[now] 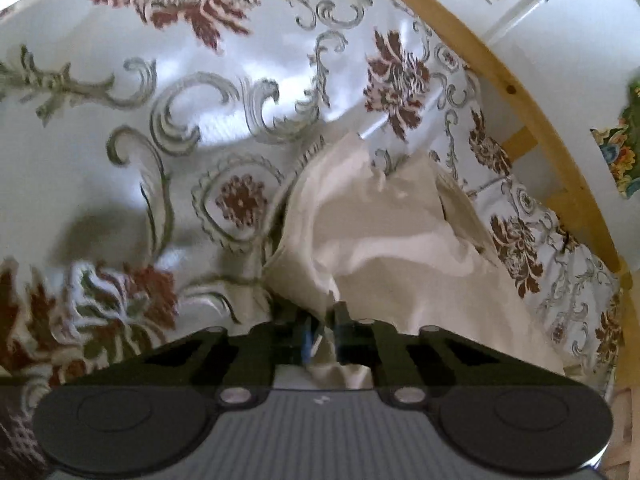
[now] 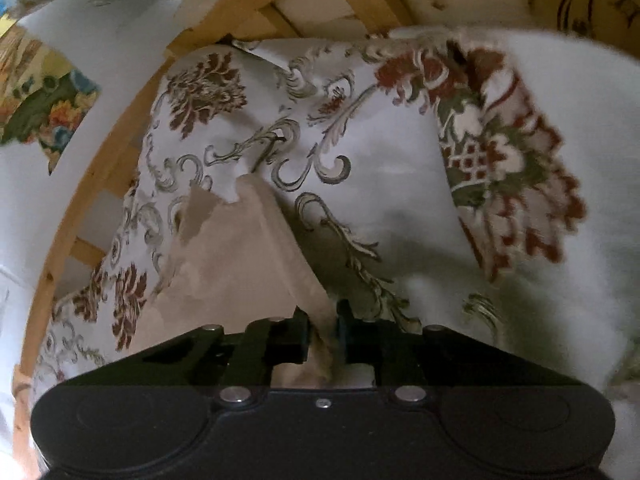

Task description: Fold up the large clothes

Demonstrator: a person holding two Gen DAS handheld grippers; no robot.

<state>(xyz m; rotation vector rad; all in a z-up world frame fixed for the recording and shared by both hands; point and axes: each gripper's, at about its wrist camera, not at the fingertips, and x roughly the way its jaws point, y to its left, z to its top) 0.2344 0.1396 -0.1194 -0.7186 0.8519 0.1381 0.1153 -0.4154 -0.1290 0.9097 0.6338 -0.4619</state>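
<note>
Both grippers are clamped on the same cream garment (image 1: 384,240), a plain off-white cloth lying rumpled on a floral bedspread (image 1: 168,128). In the left wrist view, the left gripper (image 1: 322,320) has its two black fingers drawn nearly together with a fold of the cream cloth pinched between them; from there the cloth spreads away in soft ridges toward the upper right, with a ragged-looking edge at its far end. The bedspread beneath is pale with grey-green scrolls and dark red flowers, and it covers most of that view. Along the right runs a light wooden frame (image 1: 500,80), and beyond it a white surface carrying a patch of brightly coloured flowered fabric (image 1: 620,156). In the right wrist view, the right gripper (image 2: 322,320) likewise has its fingers closed on a strip of the garment (image 2: 240,264), which here looks tan in shadow and stretches up and to the left over the bedspread (image 2: 360,160). Wooden slats (image 2: 256,12) show beyond the bedspread's far edge, and a bulky white cloth (image 2: 592,160) fills the right side, partly overlapped by a red and green patterned border (image 2: 504,160).
</note>
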